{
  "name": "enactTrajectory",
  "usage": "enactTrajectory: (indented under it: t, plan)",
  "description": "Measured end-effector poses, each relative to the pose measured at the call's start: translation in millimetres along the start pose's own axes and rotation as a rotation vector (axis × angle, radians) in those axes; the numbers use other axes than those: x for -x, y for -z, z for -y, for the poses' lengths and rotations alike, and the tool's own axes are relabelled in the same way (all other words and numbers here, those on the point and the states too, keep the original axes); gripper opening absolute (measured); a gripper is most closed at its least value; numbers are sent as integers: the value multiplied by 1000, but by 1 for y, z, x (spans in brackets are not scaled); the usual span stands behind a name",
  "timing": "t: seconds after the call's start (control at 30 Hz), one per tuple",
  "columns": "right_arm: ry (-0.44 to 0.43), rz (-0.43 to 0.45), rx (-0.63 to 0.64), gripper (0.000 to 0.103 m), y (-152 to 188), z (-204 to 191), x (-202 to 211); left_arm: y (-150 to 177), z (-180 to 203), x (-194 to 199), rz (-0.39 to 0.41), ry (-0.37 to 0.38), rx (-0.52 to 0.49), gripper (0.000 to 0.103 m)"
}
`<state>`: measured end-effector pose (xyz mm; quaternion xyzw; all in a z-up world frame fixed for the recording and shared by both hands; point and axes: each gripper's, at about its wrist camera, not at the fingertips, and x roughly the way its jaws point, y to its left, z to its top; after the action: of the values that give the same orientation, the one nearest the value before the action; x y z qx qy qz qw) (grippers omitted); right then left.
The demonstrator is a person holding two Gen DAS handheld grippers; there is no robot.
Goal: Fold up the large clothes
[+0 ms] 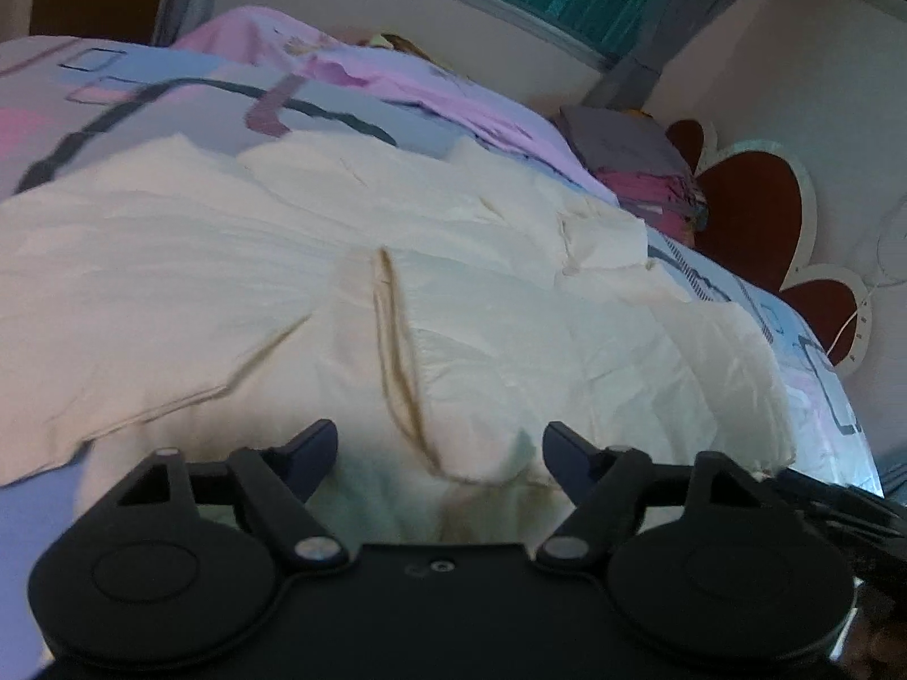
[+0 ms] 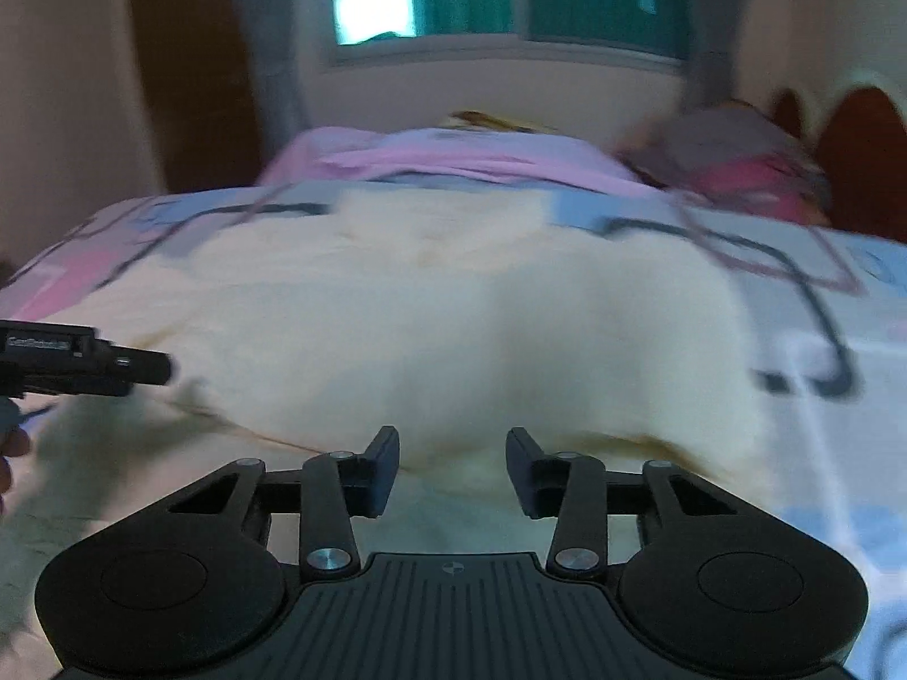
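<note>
A large cream garment point(image 1: 363, 294) lies spread and wrinkled on the bed, with a raised fold running down its middle. My left gripper point(image 1: 439, 442) is open just above its near edge, empty. In the right wrist view the same cream garment point(image 2: 453, 328) fills the middle, blurred. My right gripper point(image 2: 452, 453) is open and empty over the garment's near edge. The left gripper's body point(image 2: 85, 360) shows at the left edge of the right wrist view, over the garment's left part.
The bed sheet point(image 1: 142, 90) is patterned in pink, blue and grey. A pink blanket point(image 1: 363, 68) lies at the far side. A pile of folded clothes point(image 1: 646, 170) sits near the red heart-shaped headboard point(image 1: 754, 209). A window and wall are behind.
</note>
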<state>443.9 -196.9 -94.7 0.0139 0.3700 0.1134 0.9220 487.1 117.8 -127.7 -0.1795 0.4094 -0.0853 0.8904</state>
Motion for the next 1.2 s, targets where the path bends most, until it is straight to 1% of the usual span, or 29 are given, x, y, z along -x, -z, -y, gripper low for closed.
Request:
enactTrajectory:
  t: [0.03, 0.07, 0.1, 0.17, 0.2, 0.23, 0.3, 0.37, 0.5, 0.53, 0.57, 0.6, 0.63, 0.67, 0.7, 0.73, 0.8, 0.9, 0.97, 1.07, 1.13, 1.2]
  plan:
    - [32, -6, -35, 41, 1, 16, 2, -2, 1, -5, -4, 17, 1, 59]
    - [56, -10, -66, 41, 1, 29, 4, -4, 1, -10, -7, 39, 7, 43]
    - [71, -13, -99, 40, 1, 41, 5, -6, 2, -14, -12, 45, 13, 37]
    - [85, -13, -154, 40, 3, 61, 9, -9, 4, -19, -11, 44, 8, 12]
    - [94, -14, -165, 40, 4, 67, 12, -10, 5, -16, 12, 40, 8, 9]
    - [98, -14, -171, 40, 4, 71, 14, -12, 6, -9, 53, 39, 9, 7]
    - [94, -8, -176, 39, 3, 77, 14, -16, 5, 6, 125, 11, 1, 6]
    - [89, -5, -176, 39, 1, 79, 14, -16, -3, 19, 170, -23, 8, 6]
    - [98, -8, -176, 38, 1, 85, 9, -9, -13, 10, 110, -62, 20, 6]
    - [99, -4, -182, 32, 5, 87, 15, -7, -13, 6, 94, -73, 15, 6]
    - [98, 0, -185, 29, 3, 88, 15, -5, -13, 4, 84, -85, 14, 7]
    - [104, 9, -182, 27, 1, 90, 16, -4, -13, 4, 81, -97, 18, 13]
    - [109, 24, -175, 21, -2, 92, 17, -4, -13, 8, 93, -131, 24, 24]
    - [111, 44, -171, 17, -6, 94, 19, -4, -11, 16, 121, -176, 12, 29]
    - [111, 57, -168, 15, -10, 97, 19, -4, -5, 24, 170, -219, -27, 30]
    - [115, 70, -160, 15, -17, 99, 17, -7, 0, 28, 195, -233, -58, 30]
    - [118, 78, -138, 15, -32, 102, 5, -16, 10, 27, 197, -210, -105, 30]
    - [96, 95, -122, 15, -58, 106, -20, -32, 28, 4, 161, -184, -176, 34]
    - [91, 88, -133, 15, -72, 113, -42, -39, 35, -15, 150, -190, -216, 42]
    - [91, 44, -166, 15, -85, 128, -75, -40, 34, -42, 116, -211, -247, 42]
    - [93, -4, -178, 15, -84, 139, -97, -38, 26, -53, 97, -225, -255, 43]
    - [106, -57, -181, 15, -77, 148, -115, -35, 16, -61, 84, -228, -252, 44]
